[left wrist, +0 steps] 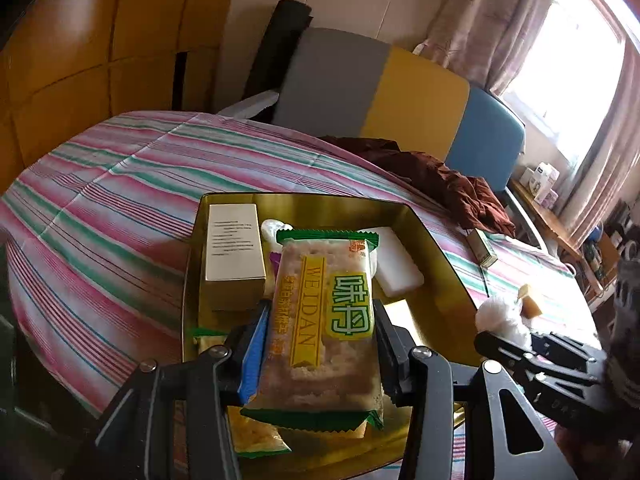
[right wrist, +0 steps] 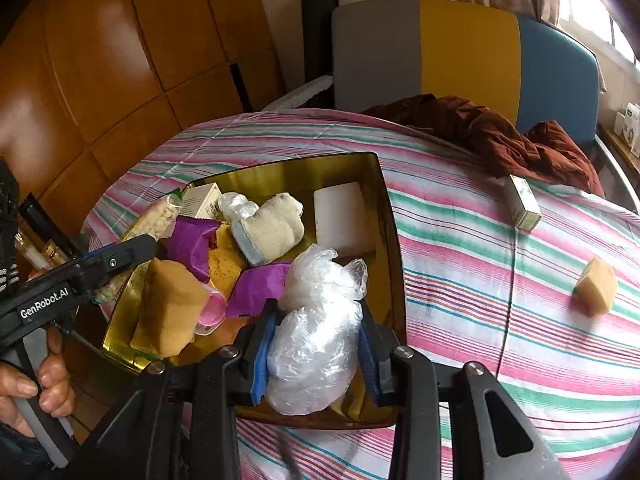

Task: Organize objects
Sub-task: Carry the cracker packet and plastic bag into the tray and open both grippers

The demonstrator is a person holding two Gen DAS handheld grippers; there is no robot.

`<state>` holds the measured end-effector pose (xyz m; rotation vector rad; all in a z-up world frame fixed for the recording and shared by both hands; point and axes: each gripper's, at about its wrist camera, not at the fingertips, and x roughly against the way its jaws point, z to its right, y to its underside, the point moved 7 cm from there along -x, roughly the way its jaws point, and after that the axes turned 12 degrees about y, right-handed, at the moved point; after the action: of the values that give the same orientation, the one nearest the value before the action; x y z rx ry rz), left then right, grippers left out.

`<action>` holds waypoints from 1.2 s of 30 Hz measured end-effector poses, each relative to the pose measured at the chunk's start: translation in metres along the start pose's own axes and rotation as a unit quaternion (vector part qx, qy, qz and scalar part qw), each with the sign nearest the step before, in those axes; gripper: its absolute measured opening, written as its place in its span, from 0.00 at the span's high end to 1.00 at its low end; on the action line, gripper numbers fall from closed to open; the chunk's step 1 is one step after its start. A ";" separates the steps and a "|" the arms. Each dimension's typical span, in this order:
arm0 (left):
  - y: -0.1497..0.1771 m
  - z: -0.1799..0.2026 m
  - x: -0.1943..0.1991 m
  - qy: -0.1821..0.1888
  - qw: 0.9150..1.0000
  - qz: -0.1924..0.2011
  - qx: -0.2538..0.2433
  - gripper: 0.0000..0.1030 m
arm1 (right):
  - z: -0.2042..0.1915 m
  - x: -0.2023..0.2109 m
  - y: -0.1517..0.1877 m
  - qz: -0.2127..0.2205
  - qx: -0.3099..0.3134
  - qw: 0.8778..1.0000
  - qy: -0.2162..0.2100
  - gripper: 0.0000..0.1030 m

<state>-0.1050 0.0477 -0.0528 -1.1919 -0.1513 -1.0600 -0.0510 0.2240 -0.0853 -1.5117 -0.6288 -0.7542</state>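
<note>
Two handheld grippers work over a gold tin [left wrist: 436, 240] that stands on a table covered with a striped cloth [left wrist: 120, 184]. The left gripper [left wrist: 320, 316] is clenched on a packet of crackers [left wrist: 320, 320] with green ends and a yellow label; its pads press both long sides of the packet, which hangs over the tin. The right gripper [right wrist: 316, 344] grasps a crumpled clear plastic bag [right wrist: 312, 360] between its blue-padded fingers [right wrist: 262, 360], above the near edge of the tin.

Inside the tin, the left wrist view shows a white-and-gold box [left wrist: 234, 256] lying at the left side and a white block [left wrist: 396, 260] at the right. The right wrist view shows the rest of the contents: a folded beige cloth [right wrist: 272, 224], purple wrappers [right wrist: 192, 244], a tan sponge [right wrist: 168, 304], a small pink cup [right wrist: 214, 308] and a second clear plastic bag [right wrist: 320, 276], heaped together and touching.

Outside the tin, well to its right on the cloth, lie a small green-and-white box [right wrist: 522, 204] and a tan sponge piece [right wrist: 596, 288]. A dark red garment [right wrist: 500, 136] lies bunched at the far edge of the table, in front of a chair back in grey, yellow and blue [right wrist: 460, 52]. A person's hand [right wrist: 36, 384] grips the handle of the left gripper at the lower left of the right wrist view.
</note>
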 end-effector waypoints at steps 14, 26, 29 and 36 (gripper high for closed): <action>-0.015 0.044 -0.030 0.042 0.999 0.003 -0.002 0.30 | 0.004 -0.009 0.001 0.004 0.006 0.999 0.047 0.29; -0.006 0.030 -0.012 -0.015 0.999 0.020 -0.030 0.23 | 0.004 0.000 0.002 0.030 0.006 0.998 0.061 0.22; -0.007 0.032 -0.004 -0.039 0.997 0.036 -0.057 0.22 | 0.005 0.010 -0.004 0.054 0.008 0.996 0.073 0.22; -0.012 0.033 0.012 -0.071 0.991 0.070 -0.088 0.09 | 0.006 0.021 -0.008 0.070 -0.010 0.995 0.075 0.22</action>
<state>-0.0938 0.0677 -0.0239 -1.4169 -0.0849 -0.8779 -0.0432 0.2298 -0.0646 -1.4856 -0.4000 -0.7598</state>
